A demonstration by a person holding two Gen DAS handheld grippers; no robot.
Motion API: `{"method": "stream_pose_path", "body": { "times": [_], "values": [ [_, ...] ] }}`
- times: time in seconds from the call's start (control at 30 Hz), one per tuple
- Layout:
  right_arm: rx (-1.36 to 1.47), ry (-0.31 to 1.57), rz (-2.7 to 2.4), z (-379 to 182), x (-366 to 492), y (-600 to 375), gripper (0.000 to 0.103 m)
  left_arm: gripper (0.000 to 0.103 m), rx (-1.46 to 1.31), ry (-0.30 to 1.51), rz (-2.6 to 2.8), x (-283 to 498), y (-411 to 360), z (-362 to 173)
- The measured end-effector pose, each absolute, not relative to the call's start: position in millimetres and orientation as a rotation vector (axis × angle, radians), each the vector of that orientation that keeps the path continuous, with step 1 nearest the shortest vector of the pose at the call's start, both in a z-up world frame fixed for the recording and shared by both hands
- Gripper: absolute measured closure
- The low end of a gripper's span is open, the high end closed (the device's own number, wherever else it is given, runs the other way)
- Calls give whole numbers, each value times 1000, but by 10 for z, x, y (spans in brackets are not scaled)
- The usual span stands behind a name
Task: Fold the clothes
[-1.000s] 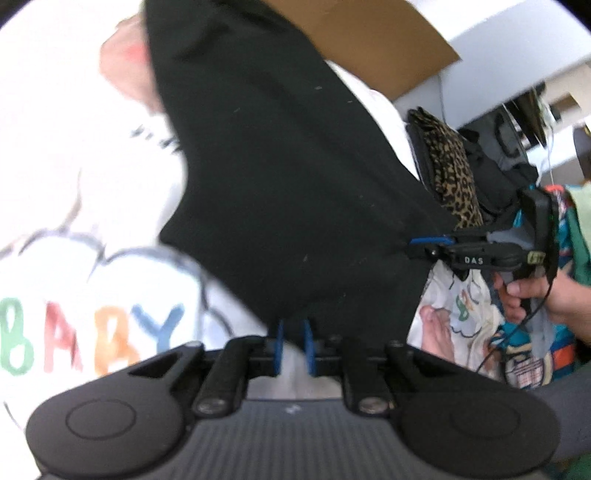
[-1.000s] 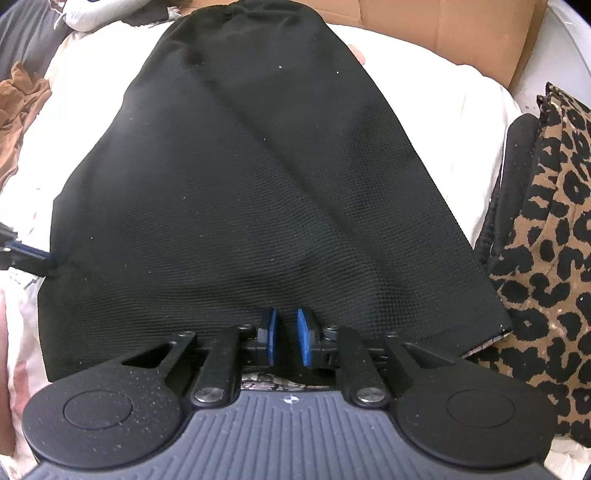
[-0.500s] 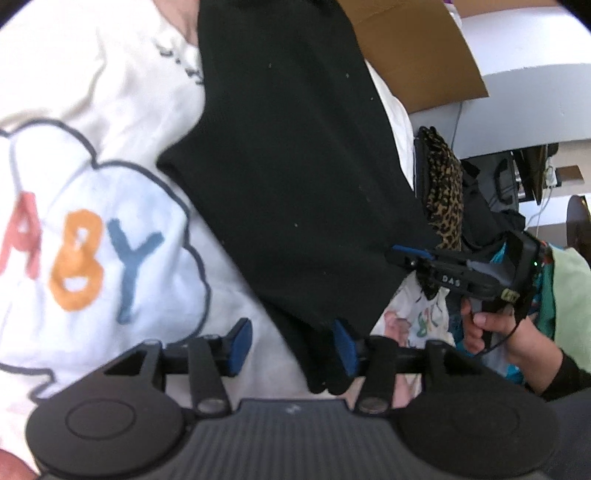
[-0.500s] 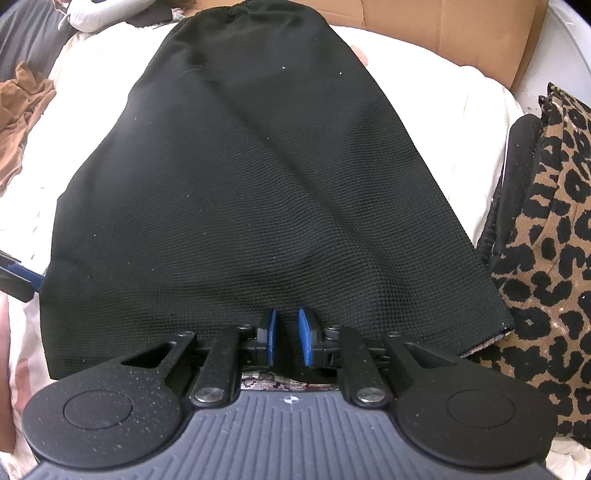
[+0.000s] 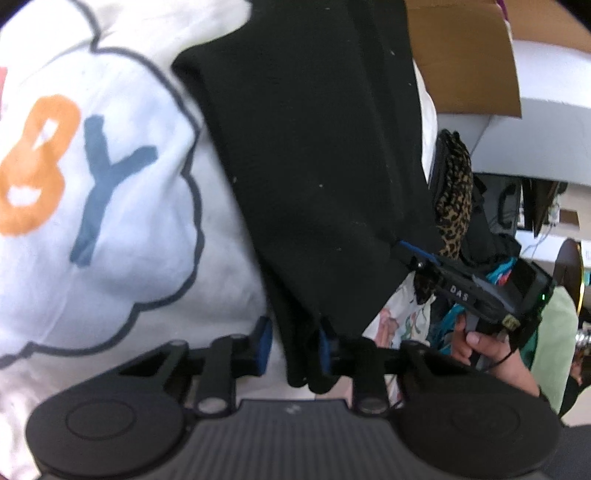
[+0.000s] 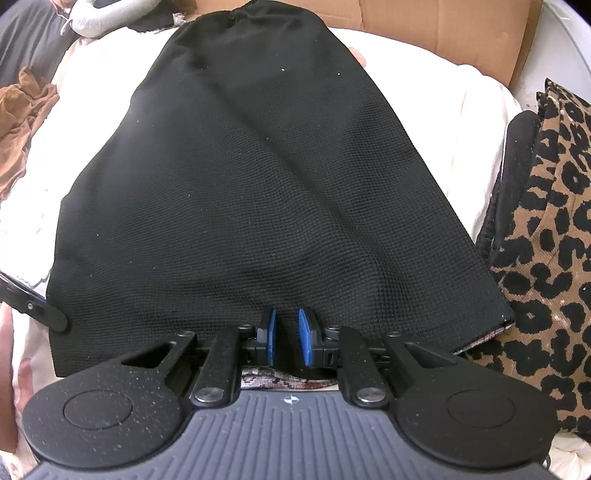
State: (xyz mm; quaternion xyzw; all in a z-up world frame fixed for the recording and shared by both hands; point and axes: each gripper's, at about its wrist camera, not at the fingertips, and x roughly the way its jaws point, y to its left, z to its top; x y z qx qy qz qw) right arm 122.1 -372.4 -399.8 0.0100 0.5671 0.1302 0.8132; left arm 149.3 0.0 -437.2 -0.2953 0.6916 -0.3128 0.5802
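- In the left wrist view the left gripper (image 5: 293,347) sits at the bottom centre. Its fingers are closing, and a bunched corner of the black garment (image 5: 314,147) hangs between them.
- In the right wrist view the right gripper (image 6: 287,339) is low in the frame. Its fingers stand narrow on the garment's near hem, with black cloth between the blue pads (image 6: 303,338); I judge it a pinch.
- The black garment (image 6: 258,184) lies spread flat up the middle of the frame on a white blanket (image 6: 443,110), its narrow end toward the top.
- Risks, as I judge them:
  - The left fingers hold only a thick wad, so a layer could slip out as they close and leave the fold crooked.
  - Uneven pulling between the two corners could skew the hem.
  - The leopard-print fabric (image 6: 546,221) lies just beside the garment's right edge and could be dragged along.
- Writing:
  - "DAS" shows on the right gripper's body at the right of the left wrist view.
  - The blanket's cloud drawing (image 5: 110,221) carries coloured letters, an orange "B" and a blue "Y" among them; the rest is cut off.
- A cardboard box (image 6: 443,29) stands at the top.
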Motion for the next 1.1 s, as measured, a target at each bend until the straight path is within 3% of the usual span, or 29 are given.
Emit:
{"method": "stream_pose_path", "body": {
  "times": [0.5,0.67,0.97,1.1],
  "values": [
    [33,1206,267,-3977,975,-3541,83,78,-733,1566,-782,1402,-140,-4429],
    [33,1207,265,-3967,933,-3502,83,95,-741,1598,-767,1415,-153,-4469],
    [42,1156,244,-3871,810,-3325,79,98,-647,1637,-776,1466,-150,-4291],
    [69,1107,194,-3718,559,-3756,77,98,-589,1655,-781,1518,-133,-4147]
  ]
}}
